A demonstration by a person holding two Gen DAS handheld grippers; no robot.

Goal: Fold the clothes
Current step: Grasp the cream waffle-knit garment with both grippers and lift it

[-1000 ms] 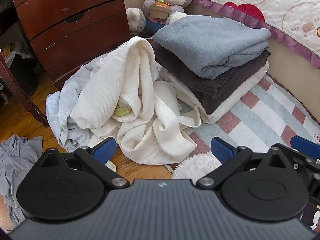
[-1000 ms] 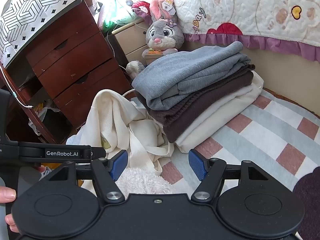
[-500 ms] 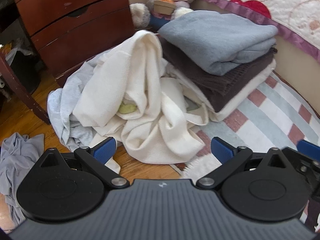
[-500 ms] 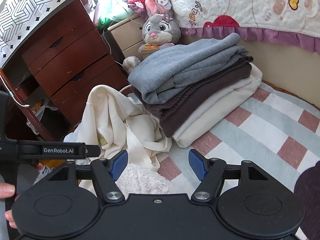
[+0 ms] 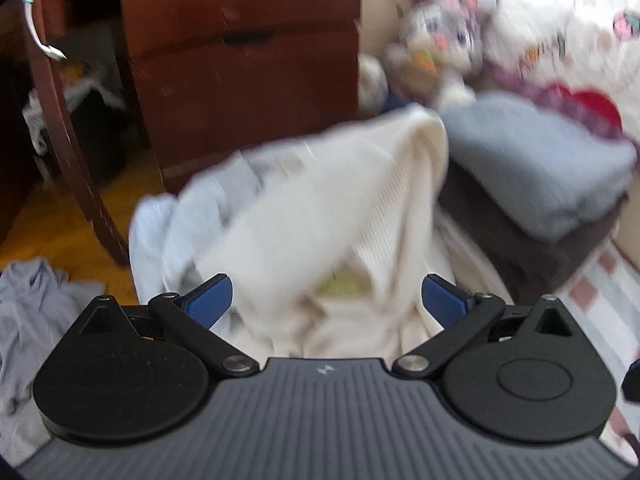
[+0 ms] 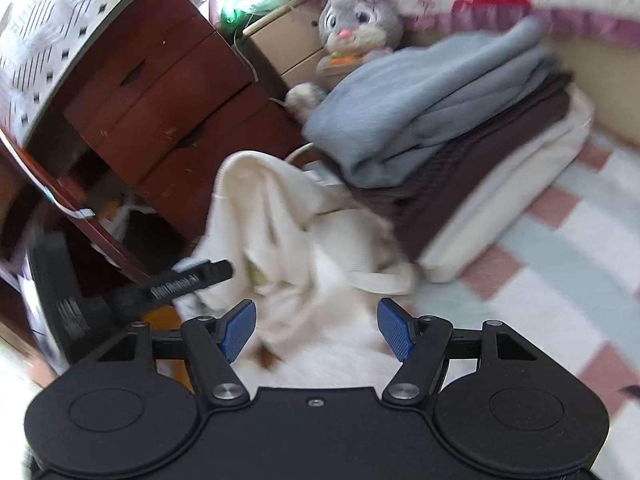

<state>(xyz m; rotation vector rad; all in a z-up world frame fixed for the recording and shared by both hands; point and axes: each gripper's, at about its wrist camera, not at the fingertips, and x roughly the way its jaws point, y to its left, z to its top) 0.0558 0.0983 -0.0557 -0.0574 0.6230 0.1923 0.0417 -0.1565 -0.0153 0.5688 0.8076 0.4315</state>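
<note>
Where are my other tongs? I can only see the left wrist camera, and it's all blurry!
Observer: The right tongs are open over the near edge of the crumpled cream garment, not pinching anything.
Operator: What's under the brown layer?
Observer: A folded cream layer lies at the very bottom, on the checked rug.
Operator: Is anything on top of the dresser?
Observer: Yes, a black-and-white patterned cloth is draped over it.
</note>
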